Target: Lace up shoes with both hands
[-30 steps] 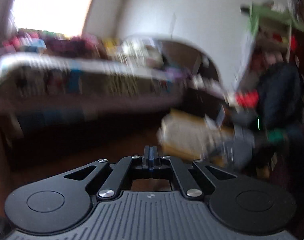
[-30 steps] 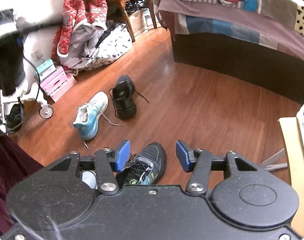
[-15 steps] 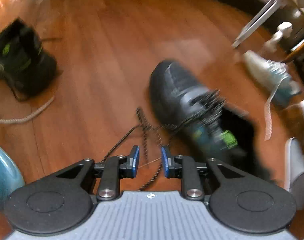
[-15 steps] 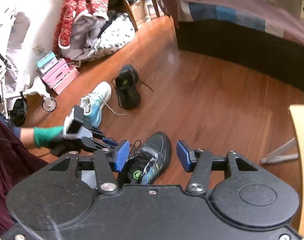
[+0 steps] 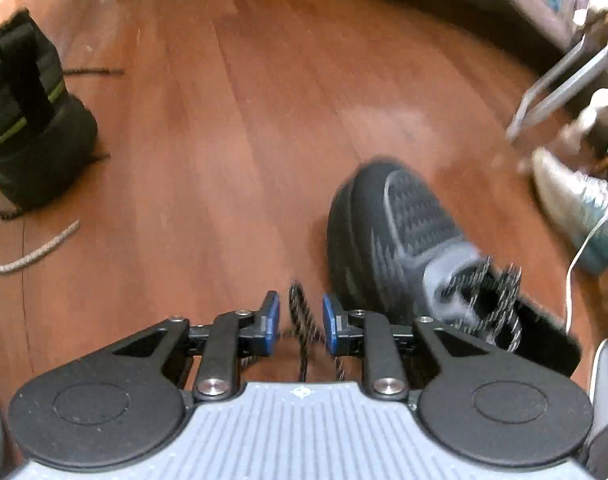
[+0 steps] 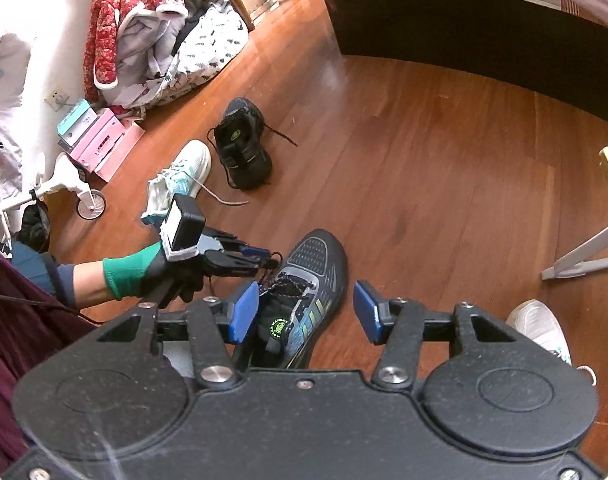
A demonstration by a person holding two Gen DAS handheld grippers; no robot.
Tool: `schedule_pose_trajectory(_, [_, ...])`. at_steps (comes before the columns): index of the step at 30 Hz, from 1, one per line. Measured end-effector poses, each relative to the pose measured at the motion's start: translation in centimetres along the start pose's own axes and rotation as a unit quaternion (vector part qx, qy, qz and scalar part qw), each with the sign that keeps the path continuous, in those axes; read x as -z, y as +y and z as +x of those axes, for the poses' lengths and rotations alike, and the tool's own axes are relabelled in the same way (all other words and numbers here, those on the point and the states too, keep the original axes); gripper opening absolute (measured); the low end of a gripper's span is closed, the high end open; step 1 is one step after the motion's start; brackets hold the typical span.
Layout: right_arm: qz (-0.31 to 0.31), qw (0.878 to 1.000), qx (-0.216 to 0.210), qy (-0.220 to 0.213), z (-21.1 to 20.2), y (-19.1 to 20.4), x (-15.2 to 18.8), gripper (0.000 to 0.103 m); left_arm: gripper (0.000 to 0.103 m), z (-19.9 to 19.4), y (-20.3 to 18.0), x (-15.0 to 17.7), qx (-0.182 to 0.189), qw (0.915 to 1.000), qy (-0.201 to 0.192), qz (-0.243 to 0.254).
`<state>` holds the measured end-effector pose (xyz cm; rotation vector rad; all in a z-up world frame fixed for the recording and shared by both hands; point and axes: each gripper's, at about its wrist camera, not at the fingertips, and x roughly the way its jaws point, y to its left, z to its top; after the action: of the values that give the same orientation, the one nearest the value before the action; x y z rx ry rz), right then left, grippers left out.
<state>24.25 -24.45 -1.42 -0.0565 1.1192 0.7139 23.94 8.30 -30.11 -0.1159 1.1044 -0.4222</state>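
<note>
The wooden floor (image 6: 443, 184) looked glossy; the sneaker's toe (image 5: 407, 216) was matt textured mesh, its lace (image 5: 300, 316) braided cord.

L gripper (image 5: 301, 322): pts steeply down, jaws closing, narrow gap left betw. the blue pads (image 5: 270, 320), one dark lace (image 5: 304, 344) strand running betw. them, not visibly pinched. From the R wrist cam, the L hand (image 6: 176, 276) wears a black glove w/ green cuff, wrapped round the handle, forearm coming in from the left, dark blue sleeve (image 6: 60, 276) pushed back. R gripper (image 6: 305, 312): also angled down, jaws abt. half spread, pads well apart, nothing betw. them touching either pad. R hand itself out of view.
</note>
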Motion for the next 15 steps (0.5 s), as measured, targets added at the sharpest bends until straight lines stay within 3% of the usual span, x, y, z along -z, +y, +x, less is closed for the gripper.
schedule_pose_trajectory(3, [0.004, 1.0, 0.001, 0.003, 0.1, -0.2, 0.2, 0.053, 0.001, -2.9, -0.7, 0.4, 0.021, 0.9987, -0.005, 0.045])
schedule_pose_trajectory(7, [0.005, 1.0, -0.005, -0.003, -0.4, -0.3, 0.3, 0.053, 0.0, -9.9, -1.5, 2.4, 0.047, 0.9943, 0.004, 0.096])
schedule_pose_trajectory(10, [0.006, 1.0, -0.01, -0.002, -0.5, 0.0, 0.5, 0.054, 0.0, -13.4, -1.5, 3.8, 0.037, 0.9917, 0.024, 0.12])
schedule_pose_trajectory(12, [0.006, 1.0, -0.013, 0.0, -0.5, 0.2, 0.6, 0.054, 0.002, -12.8, -1.5, 4.0, 0.03, 0.9923, 0.028, 0.116])
schedule_pose_trajectory(14, [0.006, 1.0, -0.016, 0.002, -0.4, 0.5, 0.7, 0.054, 0.012, -10.7, -1.5, 3.3, 0.017, 0.9959, 0.01, 0.089])
schedule_pose_trajectory(15, [0.006, 1.0, -0.016, 0.003, -0.2, 0.7, 0.6, 0.054, 0.032, -9.6, -1.4, 2.8, 0.018, 0.9968, 0.001, 0.078])
